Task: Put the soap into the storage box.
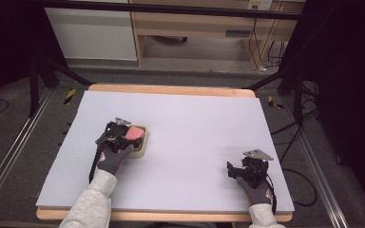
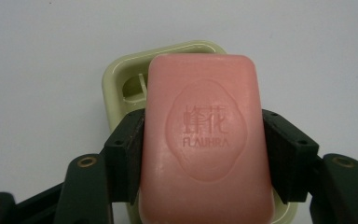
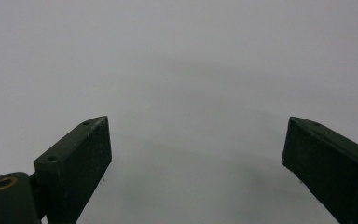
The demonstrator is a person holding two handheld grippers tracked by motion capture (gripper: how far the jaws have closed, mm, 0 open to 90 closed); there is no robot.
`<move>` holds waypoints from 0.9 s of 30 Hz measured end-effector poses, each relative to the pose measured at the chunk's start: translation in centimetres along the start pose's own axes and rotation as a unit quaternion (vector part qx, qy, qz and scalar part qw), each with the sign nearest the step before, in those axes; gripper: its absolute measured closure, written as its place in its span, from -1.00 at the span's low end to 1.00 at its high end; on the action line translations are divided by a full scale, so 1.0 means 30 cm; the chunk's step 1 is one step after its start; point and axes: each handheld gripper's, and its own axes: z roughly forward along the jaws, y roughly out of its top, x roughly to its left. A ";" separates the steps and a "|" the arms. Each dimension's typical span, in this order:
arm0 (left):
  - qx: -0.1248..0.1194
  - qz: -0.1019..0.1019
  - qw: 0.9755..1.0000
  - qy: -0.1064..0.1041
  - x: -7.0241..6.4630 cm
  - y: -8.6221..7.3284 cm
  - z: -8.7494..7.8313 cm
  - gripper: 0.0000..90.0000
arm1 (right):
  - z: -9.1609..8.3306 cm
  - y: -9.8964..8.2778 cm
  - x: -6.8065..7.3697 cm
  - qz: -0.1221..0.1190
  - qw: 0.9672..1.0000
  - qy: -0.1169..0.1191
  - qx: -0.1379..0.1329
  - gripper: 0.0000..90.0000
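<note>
**One soap bar clamped over its dish, one gripper idle**

One pink soap bar point(image 2: 205, 140) sits between the jaws of the left gripper point(image 2: 204, 154), whose black pads press its two long sides. The left gripper view shows the stamped oval with characters and lettering on the bar's top face, and the pale green soap dish point(image 2: 121, 79) right under it, its slotted floor showing at the far left corner. The high view shows the same soap bar point(image 1: 136, 132) and dish point(image 1: 141, 148) as small shapes, at the left of the worktop point(image 1: 195, 123), about midway between near and far edge.

From the near edge, the gloved left hand point(image 1: 110, 159) reaches forward in a grey sleeve, its gripper leaning over the dish. At the near right, well apart, the right hand point(image 1: 256, 190) holds the right gripper point(image 1: 234, 170) low over bare worktop; the right gripper view shows its jaws point(image 3: 196, 158) spread wide with nothing between them.

Count: two grippers, one soap bar, one dish.
</note>
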 end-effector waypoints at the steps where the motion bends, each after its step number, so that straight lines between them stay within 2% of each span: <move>1: 0.000 -0.002 1.000 0.002 -0.001 -0.001 0.003 -0.18 | 0.000 0.000 0.000 0.000 1.000 0.000 0.000 -0.82; 22: 0.007 -0.001 1.000 0.011 -0.009 -0.008 0.022 -0.18 | 0.000 0.000 0.001 0.001 1.000 -0.001 0.000 -0.82; 27: -0.003 -0.001 1.000 0.007 -0.006 -0.005 0.009 -0.23 | -0.001 0.000 0.001 -0.001 1.000 -0.001 0.000 -0.82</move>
